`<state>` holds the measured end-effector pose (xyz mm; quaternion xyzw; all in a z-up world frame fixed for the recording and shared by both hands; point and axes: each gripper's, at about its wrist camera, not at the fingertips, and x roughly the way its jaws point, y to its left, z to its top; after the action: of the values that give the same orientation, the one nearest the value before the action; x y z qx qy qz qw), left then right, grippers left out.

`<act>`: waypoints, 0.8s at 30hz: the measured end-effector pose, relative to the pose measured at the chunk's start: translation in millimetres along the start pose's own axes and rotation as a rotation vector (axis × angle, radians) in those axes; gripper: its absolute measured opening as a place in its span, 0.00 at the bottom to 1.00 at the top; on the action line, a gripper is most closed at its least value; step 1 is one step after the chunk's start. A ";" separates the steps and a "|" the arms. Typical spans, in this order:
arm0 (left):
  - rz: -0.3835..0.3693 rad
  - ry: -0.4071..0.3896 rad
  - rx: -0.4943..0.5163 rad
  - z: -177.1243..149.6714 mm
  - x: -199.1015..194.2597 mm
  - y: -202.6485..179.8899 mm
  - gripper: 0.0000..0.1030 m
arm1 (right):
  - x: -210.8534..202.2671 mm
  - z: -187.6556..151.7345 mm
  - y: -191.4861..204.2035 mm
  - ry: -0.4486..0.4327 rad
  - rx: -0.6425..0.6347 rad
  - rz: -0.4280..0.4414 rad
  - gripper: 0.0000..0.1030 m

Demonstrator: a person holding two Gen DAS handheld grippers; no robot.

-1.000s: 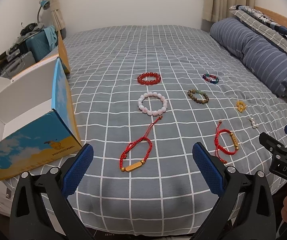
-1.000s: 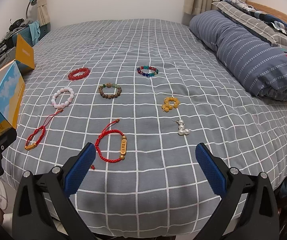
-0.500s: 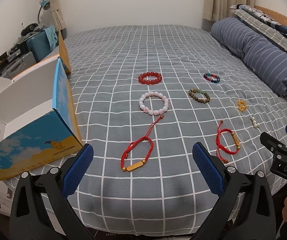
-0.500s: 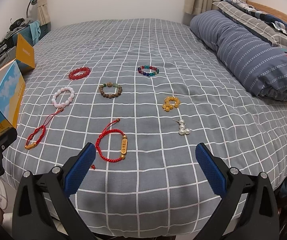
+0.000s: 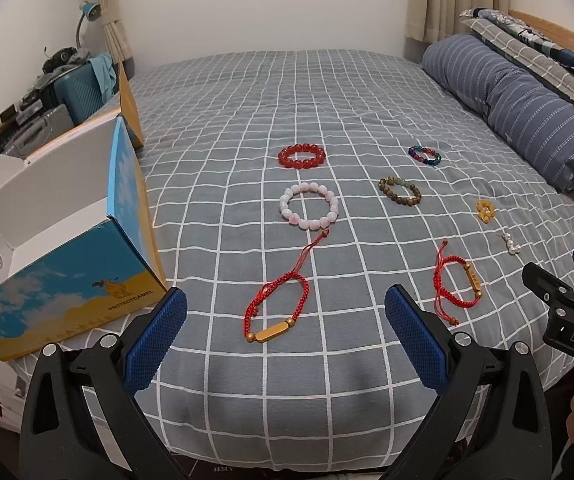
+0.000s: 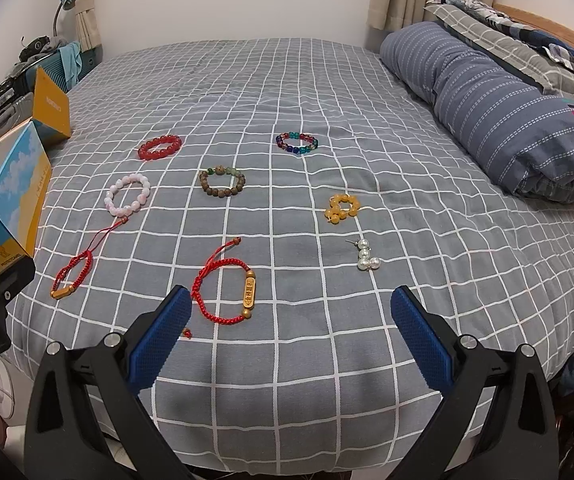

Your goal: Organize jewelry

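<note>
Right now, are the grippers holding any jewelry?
Left gripper: open, holding nothing.
Right gripper: open, holding nothing.

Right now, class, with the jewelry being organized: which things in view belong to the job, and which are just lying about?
Belong to the job:
red bead bracelet
pink bead bracelet
brown bead bracelet
colored bead bracelet
yellow bead piece
pearl earring
two red cord bracelets
open box

Just lying about:
rolled quilt
lamp
suitcase
</note>
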<state>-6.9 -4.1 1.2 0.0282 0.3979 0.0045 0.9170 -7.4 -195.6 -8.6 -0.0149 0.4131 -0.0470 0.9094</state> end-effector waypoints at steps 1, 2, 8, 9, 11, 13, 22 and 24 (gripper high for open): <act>-0.001 0.000 0.001 -0.3 -0.2 0.2 0.94 | 0.0 0.0 -0.2 0.000 0.000 0.001 0.93; -0.001 0.000 0.001 -0.5 -0.4 0.3 0.94 | 0.0 -0.1 -0.2 0.001 0.002 -0.001 0.93; -0.027 0.031 0.015 1.6 4.3 -3.1 0.95 | -0.8 7.3 -3.2 -0.004 -0.004 0.008 0.93; -0.026 0.027 0.027 4.6 4.8 -3.8 0.95 | -0.6 11.8 -3.6 -0.008 -0.011 0.005 0.93; -0.024 0.013 0.045 14.5 6.4 -3.9 0.95 | -1.6 25.2 -3.8 -0.028 -0.029 -0.001 0.93; -0.033 0.005 0.059 30.5 10.7 -2.5 0.95 | -0.4 41.2 -3.9 -0.040 -0.043 0.006 0.93; 0.012 0.008 0.072 89.7 71.2 7.9 0.95 | 63.1 108.9 18.1 0.035 -0.068 0.094 0.93; -0.019 0.053 0.067 95.9 97.2 12.8 0.94 | 91.9 118.6 26.1 0.081 -0.069 0.090 0.93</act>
<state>129.7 7.0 -3.5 0.0548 0.4220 -0.0165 0.9048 143.9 -180.0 -1.2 -0.0257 0.4514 0.0076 0.8919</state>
